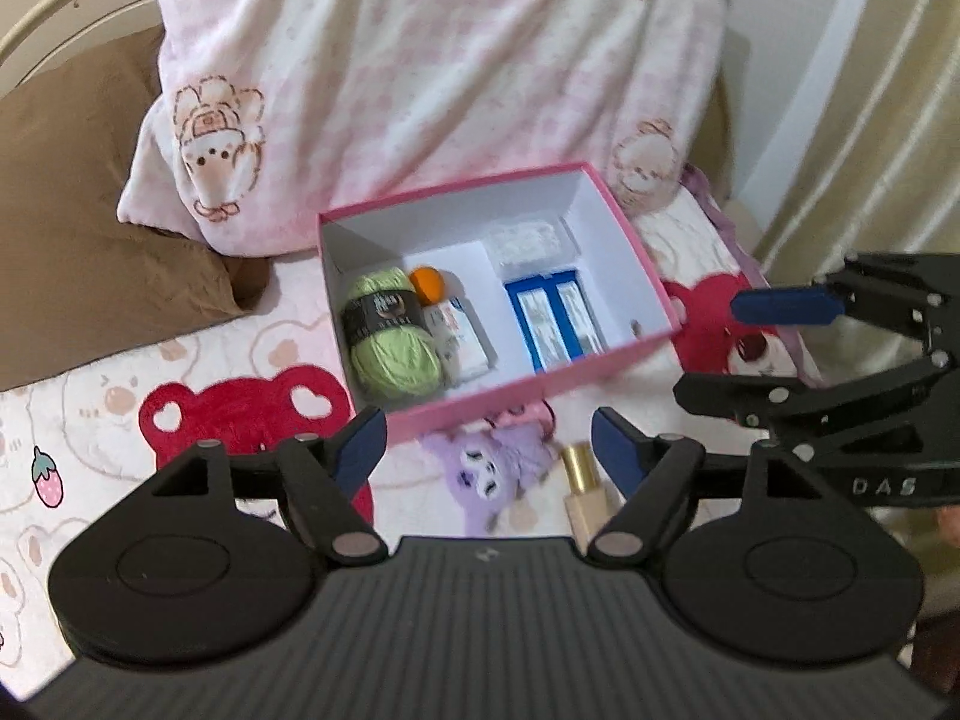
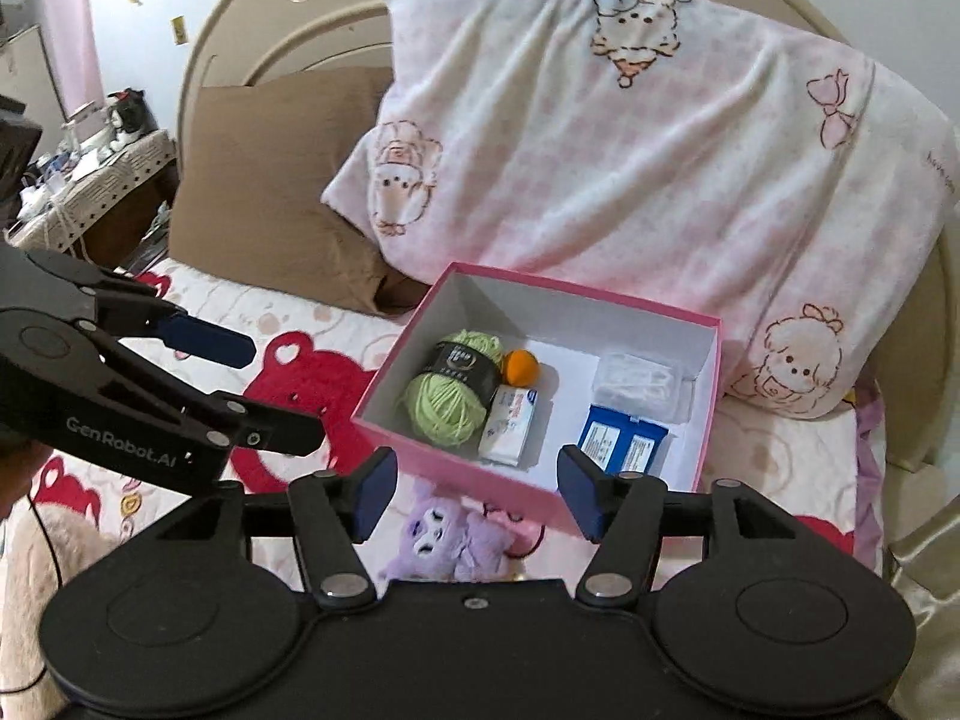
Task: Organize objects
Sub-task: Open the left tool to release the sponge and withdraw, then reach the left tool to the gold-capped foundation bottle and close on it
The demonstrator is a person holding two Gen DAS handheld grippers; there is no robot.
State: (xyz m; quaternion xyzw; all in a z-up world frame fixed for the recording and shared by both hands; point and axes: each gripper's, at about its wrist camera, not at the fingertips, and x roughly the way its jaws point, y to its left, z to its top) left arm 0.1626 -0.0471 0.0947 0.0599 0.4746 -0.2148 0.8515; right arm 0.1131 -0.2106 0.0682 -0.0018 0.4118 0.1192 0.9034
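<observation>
A pink box with a white inside lies open on the bed. It holds green yarn, an orange ball, a small white carton, blue packets and a clear white pack. In front of the box lie a purple plush and a gold-capped bottle. My left gripper and right gripper hover above the box's near side, both open and holding nothing.
A pink-and-white cartoon pillow leans behind the box, with a brown pillow to its left. The bedsheet has red bear prints. A cluttered side table stands far left, a curtain on the right.
</observation>
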